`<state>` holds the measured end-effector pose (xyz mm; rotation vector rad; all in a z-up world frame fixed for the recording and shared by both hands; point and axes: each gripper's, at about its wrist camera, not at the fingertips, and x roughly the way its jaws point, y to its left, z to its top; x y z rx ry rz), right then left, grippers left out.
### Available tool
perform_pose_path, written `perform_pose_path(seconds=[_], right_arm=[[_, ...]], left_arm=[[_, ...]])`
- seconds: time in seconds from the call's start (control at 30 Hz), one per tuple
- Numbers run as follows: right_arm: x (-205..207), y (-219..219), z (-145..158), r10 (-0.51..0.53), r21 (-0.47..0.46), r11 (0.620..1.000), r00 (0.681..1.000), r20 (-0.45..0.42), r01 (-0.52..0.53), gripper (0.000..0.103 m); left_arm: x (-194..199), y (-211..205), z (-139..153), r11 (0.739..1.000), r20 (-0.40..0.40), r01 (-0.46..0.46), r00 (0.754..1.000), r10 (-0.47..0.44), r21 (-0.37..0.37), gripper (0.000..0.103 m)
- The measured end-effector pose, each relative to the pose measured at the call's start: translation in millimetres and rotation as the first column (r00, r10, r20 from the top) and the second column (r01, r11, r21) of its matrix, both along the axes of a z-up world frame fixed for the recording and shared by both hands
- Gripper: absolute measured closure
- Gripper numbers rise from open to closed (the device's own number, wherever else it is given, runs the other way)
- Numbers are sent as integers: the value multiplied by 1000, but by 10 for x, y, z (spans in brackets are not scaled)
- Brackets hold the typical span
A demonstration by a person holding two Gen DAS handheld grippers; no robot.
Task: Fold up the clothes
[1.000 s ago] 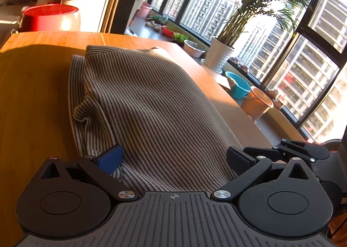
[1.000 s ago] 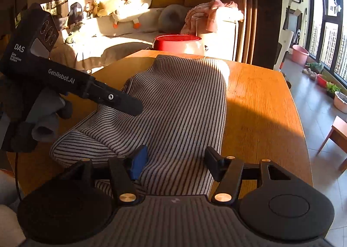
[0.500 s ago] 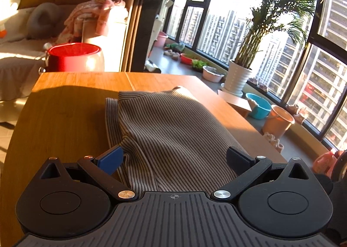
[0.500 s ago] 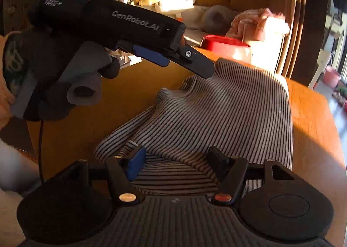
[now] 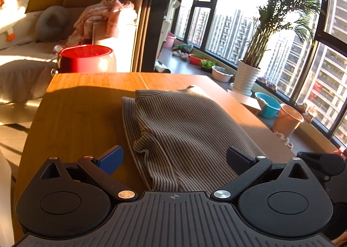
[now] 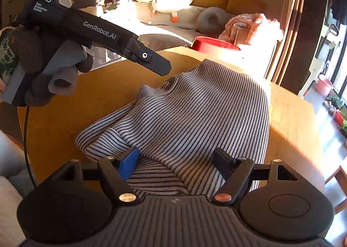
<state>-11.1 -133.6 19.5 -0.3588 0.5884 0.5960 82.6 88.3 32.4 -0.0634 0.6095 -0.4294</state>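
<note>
A striped garment (image 5: pixel 184 125) lies bunched on the wooden bench (image 5: pixel 86 112), with a soft fold sticking up on its left side. The left gripper (image 5: pixel 174 157) hangs just above the near end of the cloth with its jaws spread wide and holding nothing. The right gripper (image 6: pixel 175 160) is low over the near edge of the cloth, jaws spread wide too, with stripes between them but not pinched. A gloved hand (image 6: pixel 32 69) holds the left gripper up on the left. Past the far end of the bench there is a red pot (image 5: pixel 86 58), and a potted palm (image 5: pixel 266 36) stands by the window on the right
</note>
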Motion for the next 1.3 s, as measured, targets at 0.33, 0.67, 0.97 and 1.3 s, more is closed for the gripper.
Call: perform_pose_path(seconds=[0.33,0.67,0.97,1.3], right_arm=[[-191,312,-166,227,-163,962,973,37,-218,17],[570,-331,-43,1,370,914,914,-406,164,56],[649,-519,-162,26,474,846,869,-494,244,56],[741,-463,-150,40,464,859,875,-482,216,57]], left_arm=[[-29,184,-4,1000,-3,-19,1000,19,21,0],[-153,184,55,998,26,35,999,-36,46,0],[-456,-54,-62,926,112,299,937,-330,230,0],[-515,-812,-498,764,156,434,814,-560,478,1]])
